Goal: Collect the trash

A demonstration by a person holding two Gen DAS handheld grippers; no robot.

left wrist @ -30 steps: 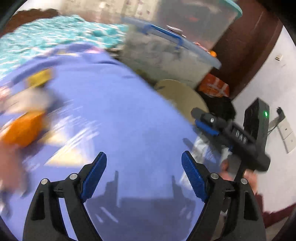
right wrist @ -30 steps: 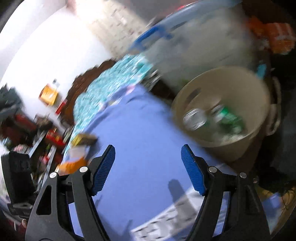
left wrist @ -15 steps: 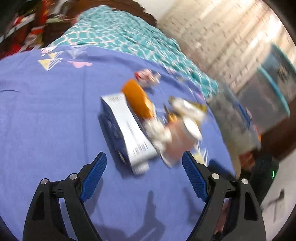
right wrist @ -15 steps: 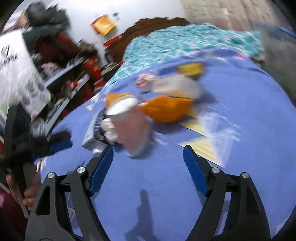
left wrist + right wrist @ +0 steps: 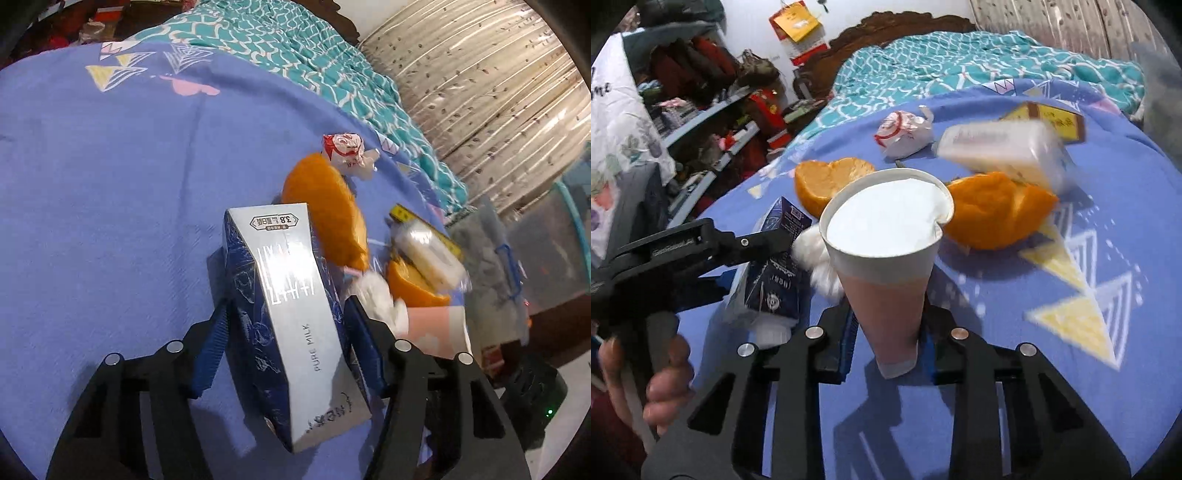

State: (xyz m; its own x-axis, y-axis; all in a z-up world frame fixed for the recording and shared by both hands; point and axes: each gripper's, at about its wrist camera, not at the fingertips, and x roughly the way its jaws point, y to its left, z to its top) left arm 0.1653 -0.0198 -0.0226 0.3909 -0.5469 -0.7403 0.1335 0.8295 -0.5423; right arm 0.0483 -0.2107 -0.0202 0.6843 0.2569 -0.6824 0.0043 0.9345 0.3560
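Cluttered bedroom, with shelves of oddments (image 5: 713, 122) at the back and a carved wooden headboard (image 5: 886, 26). Bed spread with a blue sheet (image 5: 110, 177) printed in yellow and white triangles, a teal patterned blanket (image 5: 295, 48) bunched along its far edge. Litter heaped mid-sheet.

Left claw (image 5: 288, 325) clamped on a blue and silver milk carton (image 5: 288, 295) marked PURE MILK, blue pads pressed to both long sides, carton tilted away from the camera. Just beyond it a piece of orange peel (image 5: 325, 214), then a red and white crumpled wrapper (image 5: 345, 151). To the right a second peel (image 5: 410, 284) with a clear plastic packet (image 5: 428, 254) lying on it and a yellow box (image 5: 424, 225) behind.

Right claw (image 5: 886, 325) closed on a pink paper cup (image 5: 886, 291) near its base, cup upright with white inside showing. Crumpled white tissue (image 5: 816, 262) between cup and carton, touching the cup. Person's hand (image 5: 661, 387) visible low left in the right wrist view, gripping the left tool's handle.
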